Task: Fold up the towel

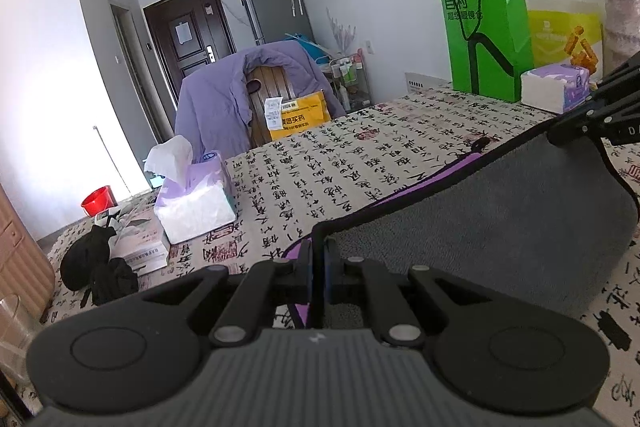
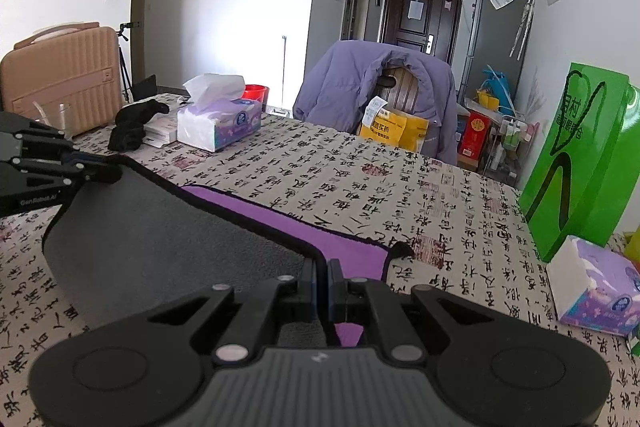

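towel: grey fleecy side up, purple underside, black trim; towel [image 1: 500, 211] lifted off the table along one edge, sagging between the two claws, rest lying on the cloth
towel position: middle of the table [image 1: 320, 163], on calligraphy-print tablecloth; purple layer flat beneath the raised grey flap in the right wrist view
left gripper: left gripper [image 1: 319, 267] clamped on towel's black-trimmed corner, fingers pressed together on the fabric
right gripper: right gripper [image 2: 322, 281] closed tight on the other corner of the same edge, trim running up between its fingers
edges: raised edge taut-ish between claws, curves down; far purple edge flat on table, small black loop at its corner
open room: bare tablecloth beyond the towel toward the chair [image 1: 256, 95] with purple jacket
near obstacles: tissue box [image 1: 196, 195] well left of towel; black cloth [image 1: 96, 267] and booklet beside it; green bag [image 1: 486, 31] and second tissue pack [image 1: 556, 87] at the table's far right, apart from towel
hidden: near part of towel behind gripper bodies in both views; towel's lower fold shape unclear
cut off: vase with flowers at frame edge, left wrist view
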The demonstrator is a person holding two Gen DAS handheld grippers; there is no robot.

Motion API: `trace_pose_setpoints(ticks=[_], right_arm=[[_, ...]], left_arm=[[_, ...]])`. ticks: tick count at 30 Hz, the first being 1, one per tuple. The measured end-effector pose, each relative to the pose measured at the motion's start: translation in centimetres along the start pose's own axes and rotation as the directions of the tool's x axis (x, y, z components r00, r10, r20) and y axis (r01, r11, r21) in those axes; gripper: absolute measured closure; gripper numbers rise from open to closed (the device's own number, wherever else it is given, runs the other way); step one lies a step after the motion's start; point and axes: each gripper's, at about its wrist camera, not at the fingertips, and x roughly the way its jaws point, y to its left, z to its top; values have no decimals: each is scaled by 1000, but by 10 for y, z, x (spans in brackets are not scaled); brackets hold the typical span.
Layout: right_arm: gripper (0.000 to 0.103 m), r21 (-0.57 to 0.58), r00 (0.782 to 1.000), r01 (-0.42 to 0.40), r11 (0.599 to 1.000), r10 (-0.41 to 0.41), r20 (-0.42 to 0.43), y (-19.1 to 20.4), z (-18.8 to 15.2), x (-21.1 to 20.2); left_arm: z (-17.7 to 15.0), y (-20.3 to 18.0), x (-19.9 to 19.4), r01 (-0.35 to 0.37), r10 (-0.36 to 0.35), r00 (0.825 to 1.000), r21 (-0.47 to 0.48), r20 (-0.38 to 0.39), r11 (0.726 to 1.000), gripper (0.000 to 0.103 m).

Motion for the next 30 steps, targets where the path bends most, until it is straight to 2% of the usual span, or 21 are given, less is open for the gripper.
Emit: trace_pose_setpoints(ticks=[16,30], right_arm=[[98,-15,1000,1,1000,-1,2,-13,14,28],[98,-16,1000,2,1000,-2,-23,-24,23,58]], left_arm=[[11,7,27,-15,15,1000,11,-15,1000,97],[19,16,56,-10,8,999,-34,-50,999,97]])
